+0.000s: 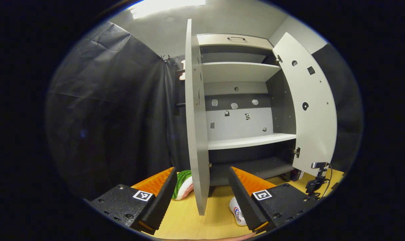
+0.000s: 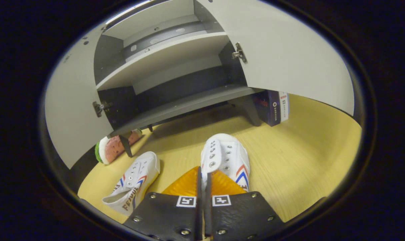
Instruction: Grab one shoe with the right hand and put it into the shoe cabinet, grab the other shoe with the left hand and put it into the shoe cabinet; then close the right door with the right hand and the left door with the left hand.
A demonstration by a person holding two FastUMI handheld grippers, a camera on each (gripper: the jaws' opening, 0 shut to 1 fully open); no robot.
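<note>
The right gripper (image 2: 204, 182) has its jaws pinched on the near rim of one white sneaker (image 2: 226, 157), whose long axis points toward the shoe cabinet (image 2: 175, 57). The left gripper (image 1: 200, 192) hangs wide open, empty; the second sneaker (image 2: 135, 182) lies left of the first on the surface (image 2: 299, 154).

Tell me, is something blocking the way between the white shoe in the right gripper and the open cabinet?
Nothing visible does. The right gripper pinches the white canvas shoe; bare yellow wooden tabletop lies ahead, and the grey shoe cabinet's doors stand open.
</note>
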